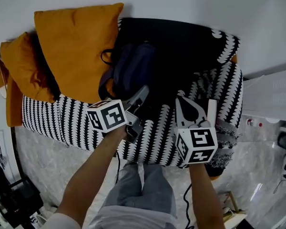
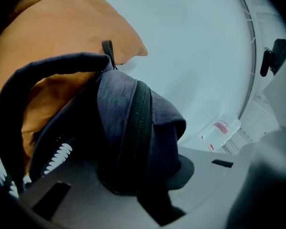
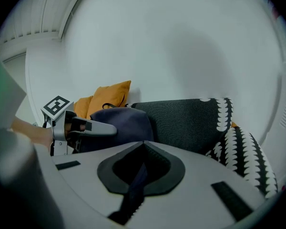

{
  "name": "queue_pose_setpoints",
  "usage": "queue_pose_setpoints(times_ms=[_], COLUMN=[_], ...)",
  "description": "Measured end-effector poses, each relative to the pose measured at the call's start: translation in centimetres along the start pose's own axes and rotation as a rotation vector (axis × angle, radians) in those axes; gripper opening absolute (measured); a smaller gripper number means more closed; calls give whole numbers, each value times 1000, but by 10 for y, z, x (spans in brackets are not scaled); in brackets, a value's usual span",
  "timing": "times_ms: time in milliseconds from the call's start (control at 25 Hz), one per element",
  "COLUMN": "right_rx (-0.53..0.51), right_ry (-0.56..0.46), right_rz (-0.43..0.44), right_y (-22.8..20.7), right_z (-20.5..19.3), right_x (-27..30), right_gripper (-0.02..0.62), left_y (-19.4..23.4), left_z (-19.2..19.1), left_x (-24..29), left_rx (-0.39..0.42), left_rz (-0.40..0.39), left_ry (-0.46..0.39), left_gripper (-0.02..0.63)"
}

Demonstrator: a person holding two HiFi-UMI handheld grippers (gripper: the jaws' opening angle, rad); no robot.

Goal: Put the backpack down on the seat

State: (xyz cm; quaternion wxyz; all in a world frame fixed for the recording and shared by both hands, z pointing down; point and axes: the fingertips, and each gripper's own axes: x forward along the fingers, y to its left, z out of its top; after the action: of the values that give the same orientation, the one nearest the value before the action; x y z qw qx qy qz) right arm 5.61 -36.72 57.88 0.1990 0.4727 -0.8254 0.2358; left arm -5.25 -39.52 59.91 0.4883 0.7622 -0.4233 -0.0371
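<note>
A sofa (image 1: 52, 116) in a black cover printed with white scalloped rows stands on a pale marbled floor (image 1: 47, 161), its back to the far wall. A large orange cushion (image 1: 76, 42) leans at its far left, with a second orange cushion (image 1: 19, 56) further left. A plain black back cushion (image 1: 181, 42) fills the far right. A dark blue backpack (image 1: 133, 66) stands upright between them, touching the large orange cushion.

One backpack (image 1: 133, 68), one seat (image 1: 47, 116), two hand-held grippers (image 1: 144, 91) (image 1: 195, 101), two cushions (image 1: 76, 42) (image 1: 19, 61).
</note>
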Motion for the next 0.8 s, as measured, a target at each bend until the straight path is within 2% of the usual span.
queue_pose_setpoints(times_ms=[800], right_rx=[49], right_ry=[12], right_rz=[-64], right_y=[-33], right_z=[-18], right_x=[-23], right_gripper=[2], left_y=[-28], left_z=[-38], left_x=[39], left_rx=[24], left_rz=[-32], left_ry=[92], left_gripper=[64])
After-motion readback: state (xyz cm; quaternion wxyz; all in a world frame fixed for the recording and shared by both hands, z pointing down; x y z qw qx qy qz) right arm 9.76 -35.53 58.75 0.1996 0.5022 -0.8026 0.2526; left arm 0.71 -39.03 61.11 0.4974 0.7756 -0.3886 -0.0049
